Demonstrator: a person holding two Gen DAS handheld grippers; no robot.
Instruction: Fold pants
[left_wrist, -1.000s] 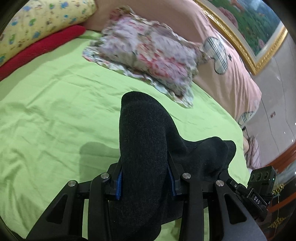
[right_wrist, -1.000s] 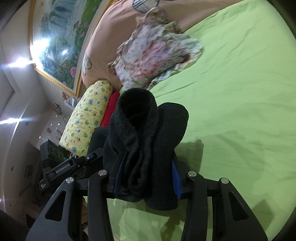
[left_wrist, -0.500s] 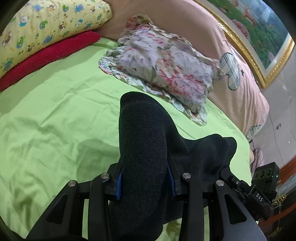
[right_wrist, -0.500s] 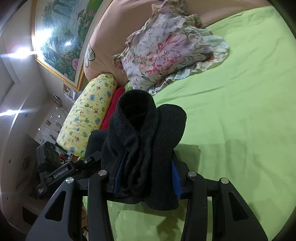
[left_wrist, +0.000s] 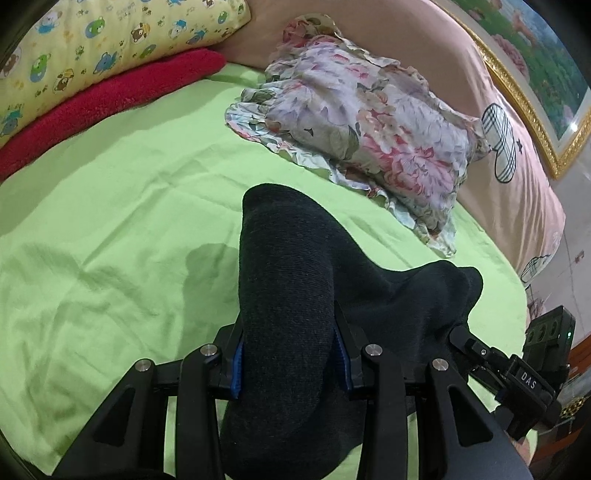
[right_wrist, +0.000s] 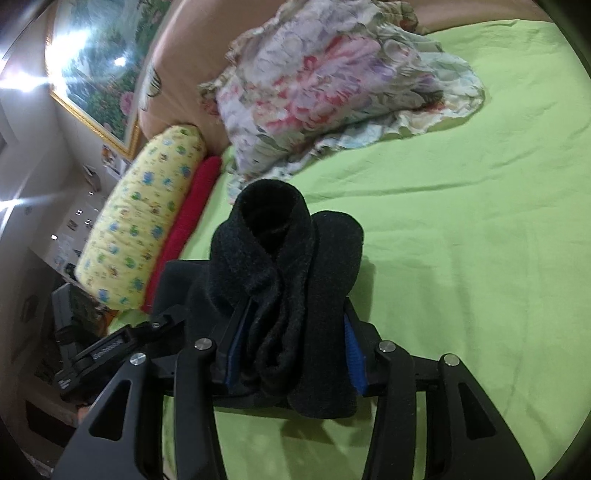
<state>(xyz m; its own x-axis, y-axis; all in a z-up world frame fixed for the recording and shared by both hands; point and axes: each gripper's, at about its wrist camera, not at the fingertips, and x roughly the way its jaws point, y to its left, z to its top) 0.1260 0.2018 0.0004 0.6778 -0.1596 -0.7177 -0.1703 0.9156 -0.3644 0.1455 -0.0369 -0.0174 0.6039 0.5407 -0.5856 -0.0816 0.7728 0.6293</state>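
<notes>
The black knit pants (left_wrist: 288, 280) are bunched and held up over the green bed sheet (left_wrist: 110, 206). My left gripper (left_wrist: 288, 362) is shut on one thick fold of them; the cloth hides the fingertips. The cloth stretches right to the other gripper's body (left_wrist: 517, 373). In the right wrist view my right gripper (right_wrist: 291, 350) is shut on another bunch of the pants (right_wrist: 284, 258), with the fleecy inside showing. The left gripper's body (right_wrist: 99, 350) is at the lower left there.
A floral pillow (left_wrist: 369, 122) lies on the sheet ahead, also in the right wrist view (right_wrist: 325, 81). A yellow printed pillow (left_wrist: 92, 48) and a red towel (left_wrist: 110, 96) sit at the bed's edge. A pink headboard cover (left_wrist: 517, 155) and a framed painting (left_wrist: 535, 55) lie beyond.
Both grippers have moved with the pants toward the pillows, which now look larger and closer. The grips on the cloth have not changed.
</notes>
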